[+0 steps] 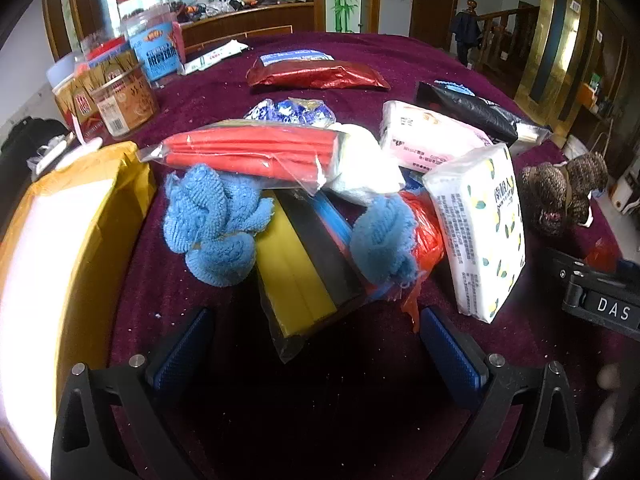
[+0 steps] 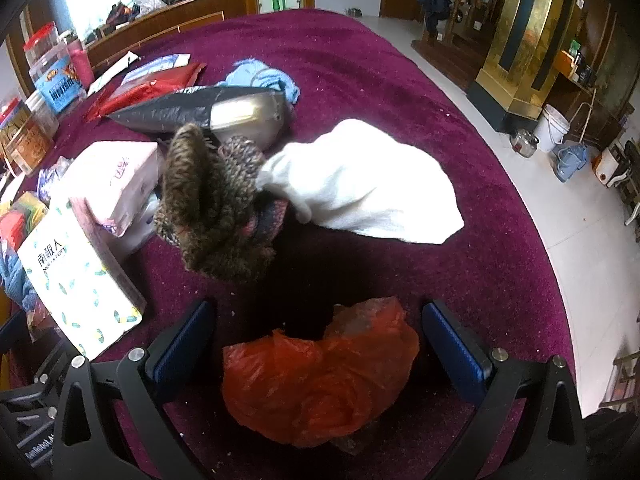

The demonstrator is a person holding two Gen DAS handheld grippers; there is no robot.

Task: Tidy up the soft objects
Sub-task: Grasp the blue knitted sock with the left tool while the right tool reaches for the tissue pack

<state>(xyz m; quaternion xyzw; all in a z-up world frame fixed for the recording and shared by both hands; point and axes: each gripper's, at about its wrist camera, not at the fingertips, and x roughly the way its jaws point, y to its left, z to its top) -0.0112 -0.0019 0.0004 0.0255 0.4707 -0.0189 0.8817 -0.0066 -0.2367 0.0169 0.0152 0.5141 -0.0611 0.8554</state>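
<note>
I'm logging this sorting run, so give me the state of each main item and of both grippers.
left gripper: open, empty
right gripper: open, orange plastic bag lies between its fingers
blue knit cloth: bunched, on the table
leaf-print tissue pack: propped up, tilted
white cloth: crumpled
brown knit item: heaped beside the white cloth

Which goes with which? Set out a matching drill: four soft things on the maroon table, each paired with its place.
1. orange plastic bag
2. white cloth
3. brown knitted item
4. leaf-print tissue pack

A. left of the right gripper
B. between the right gripper's open fingers
C. far side of the orange bag, right
D. beside the pink tissue pack

Pairs: 1-B, 2-C, 3-D, 4-A
</note>
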